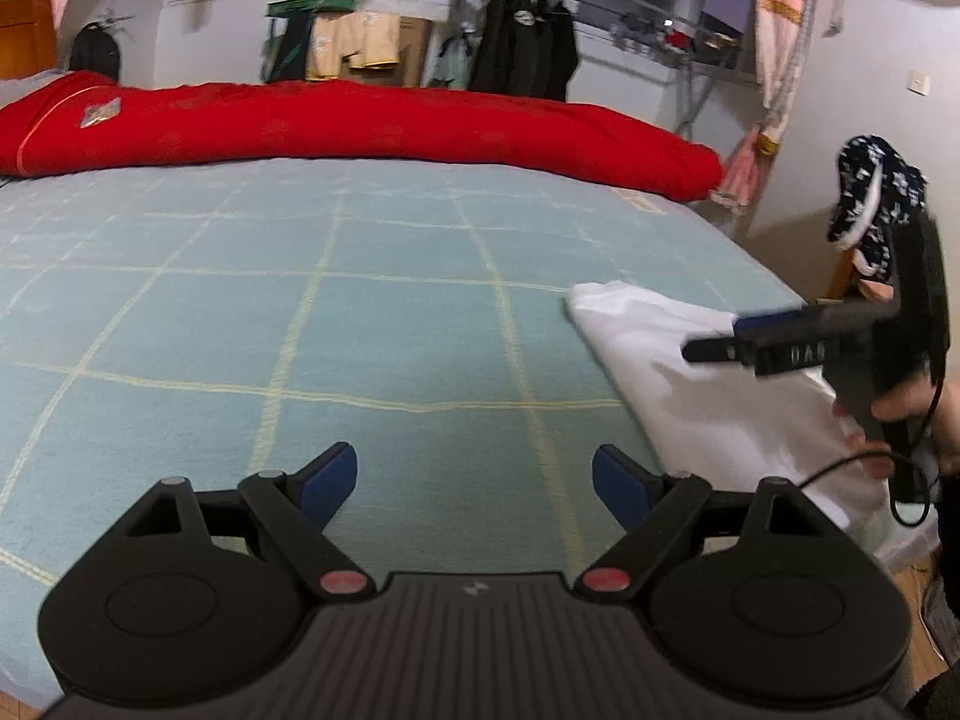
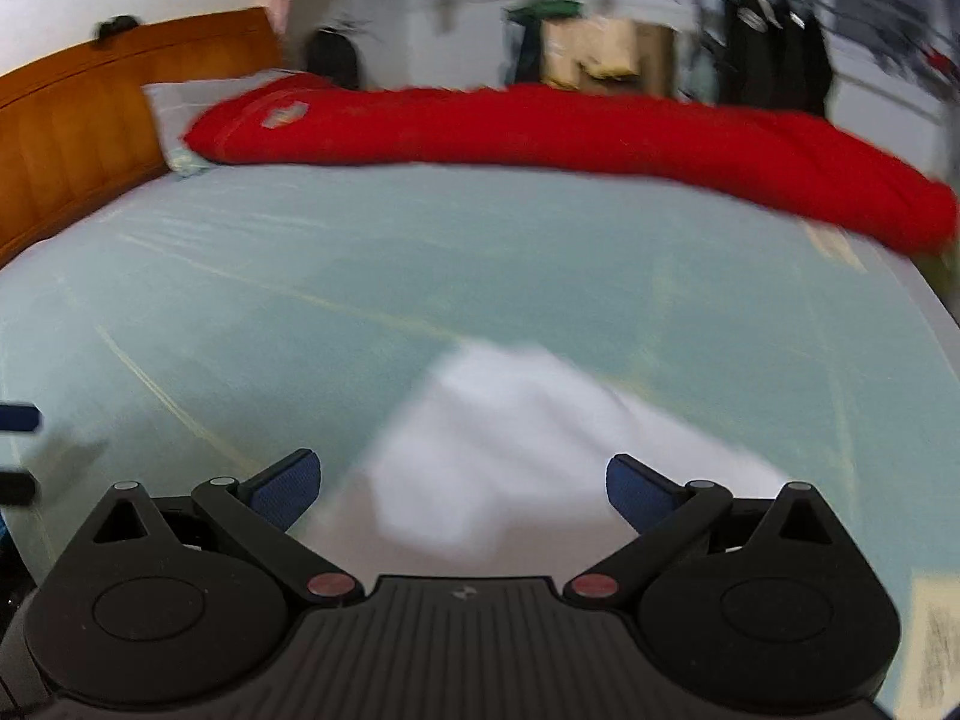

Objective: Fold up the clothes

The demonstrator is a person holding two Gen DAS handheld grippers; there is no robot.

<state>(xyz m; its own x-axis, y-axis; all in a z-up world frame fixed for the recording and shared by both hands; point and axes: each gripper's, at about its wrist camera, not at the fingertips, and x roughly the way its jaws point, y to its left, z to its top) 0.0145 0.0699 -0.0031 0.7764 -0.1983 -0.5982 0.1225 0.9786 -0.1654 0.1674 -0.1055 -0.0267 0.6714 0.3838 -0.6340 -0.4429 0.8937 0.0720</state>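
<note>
White cloth point(image 2: 528, 438) folded on the blue sheet point(image 1: 300, 300), straight ahead of the right tongs point(image 2: 459, 489) — partly between the spread tips, untouched. Right tongs point(image 1: 720, 345) over the cloth point(image 1: 690, 372) in the left view, held by a hand point(image 1: 912, 414). Left tongs point(image 1: 474, 483) spread wide, nothing between — cloth off to their right, well apart. Red quilt point(image 1: 360, 126) far beyond both, across the bed's far side.

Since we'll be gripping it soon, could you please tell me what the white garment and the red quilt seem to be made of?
The white garment looks like thin, matte woven or knit fabric, probably cotton: it lies in soft folds. The red quilt looks like padded cloth with a slight sheen: it is puffy and rounded at its edges. Blur leaves the weave unclear.
</note>
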